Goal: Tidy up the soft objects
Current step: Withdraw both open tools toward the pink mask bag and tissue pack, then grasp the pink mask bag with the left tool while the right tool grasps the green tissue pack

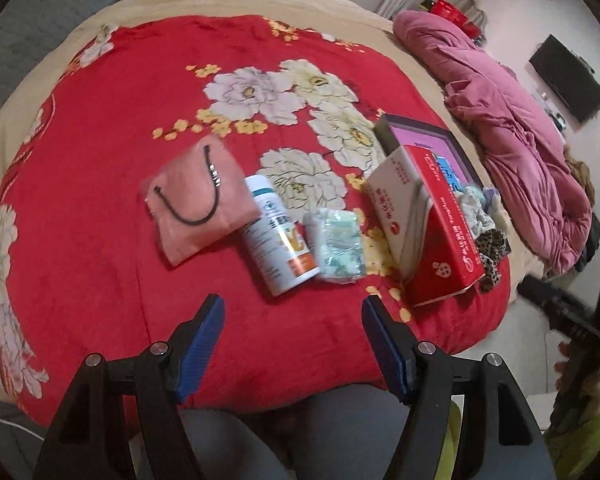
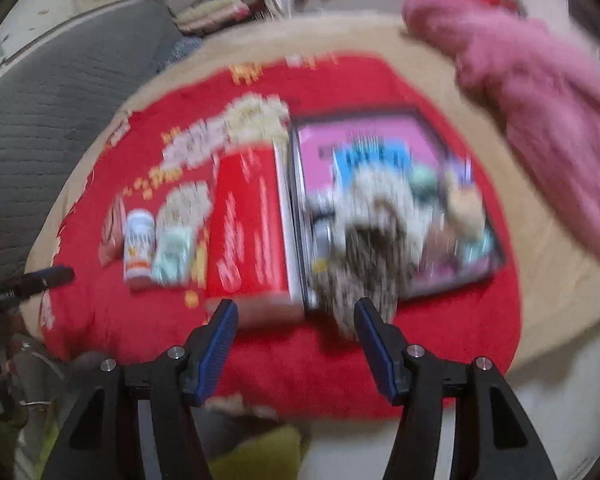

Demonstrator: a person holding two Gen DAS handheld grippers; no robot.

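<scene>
While both tongs, left (image 1: 292, 304) and right (image 2: 296, 308), hung spread and empty over the red flowered bed blanket (image 1: 112, 128), the crinkled pale-green soft packet (image 1: 339, 249) lay beside a white plastic bottle (image 1: 278, 236), probably awaiting sorting into the dark-rimmed pink tray (image 2: 380, 136), which already held fabric pieces.

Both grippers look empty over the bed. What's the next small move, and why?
Probably ease the open left gripper forward onto the soft green-and-white packet. It lies loose on the red blanket just ahead, outside the box holding other soft things.
</scene>
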